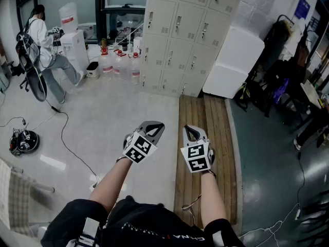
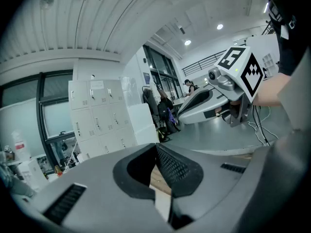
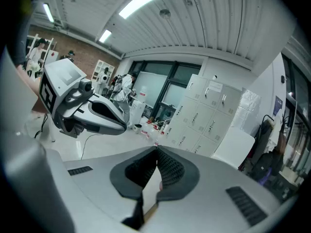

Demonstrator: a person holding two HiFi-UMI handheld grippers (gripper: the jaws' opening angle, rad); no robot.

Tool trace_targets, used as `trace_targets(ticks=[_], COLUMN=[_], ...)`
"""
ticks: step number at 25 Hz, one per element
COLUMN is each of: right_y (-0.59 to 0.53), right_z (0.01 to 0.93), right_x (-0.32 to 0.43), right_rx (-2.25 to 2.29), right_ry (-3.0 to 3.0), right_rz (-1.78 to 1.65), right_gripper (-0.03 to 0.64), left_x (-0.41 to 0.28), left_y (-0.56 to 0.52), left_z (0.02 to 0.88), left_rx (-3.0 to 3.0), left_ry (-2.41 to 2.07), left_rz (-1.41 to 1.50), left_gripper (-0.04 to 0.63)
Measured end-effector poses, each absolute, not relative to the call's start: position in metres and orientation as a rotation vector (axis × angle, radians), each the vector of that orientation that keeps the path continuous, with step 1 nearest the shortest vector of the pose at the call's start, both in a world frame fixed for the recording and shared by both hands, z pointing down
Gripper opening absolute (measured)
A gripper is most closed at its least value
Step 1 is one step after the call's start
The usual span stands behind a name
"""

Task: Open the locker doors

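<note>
Standing well back from the lockers [image 1: 180, 40], I have open pale floor [image 1: 103, 117] ahead and a strip of wooden planks [image 1: 205, 133] running up to their foot. A white slab [image 1: 234, 60] leans at their right edge; clear bottles [image 1: 121, 63] with red caps crowd their left corner, and a person [image 1: 43, 50] is farther left. Every pale door I can see is shut, so the compartments show nothing. My left gripper [image 1: 157, 125] and right gripper [image 1: 191, 130] hang side by side — each claw pressed together, nothing between the pads.
</note>
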State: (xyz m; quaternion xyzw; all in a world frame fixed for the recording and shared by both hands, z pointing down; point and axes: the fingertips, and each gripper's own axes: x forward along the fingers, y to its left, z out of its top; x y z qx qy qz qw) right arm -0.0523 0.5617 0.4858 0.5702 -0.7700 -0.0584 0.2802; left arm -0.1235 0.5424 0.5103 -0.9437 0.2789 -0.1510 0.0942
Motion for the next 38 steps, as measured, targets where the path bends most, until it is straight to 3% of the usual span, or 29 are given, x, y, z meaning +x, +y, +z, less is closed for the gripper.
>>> trace_targets(ticks=[38], right_y=[0.563], right_z=[0.493], right_x=[-0.056], right_rx=[1.423], right_ry=[-2.166], right_rz=[-0.148], right_gripper=[0.032], left_x=[-0.100], left_y=[0.550], left_z=[0.501], left_rx=[-2.834], left_ry=[0.720], left_rz=[-0.340], left_gripper=[0.020])
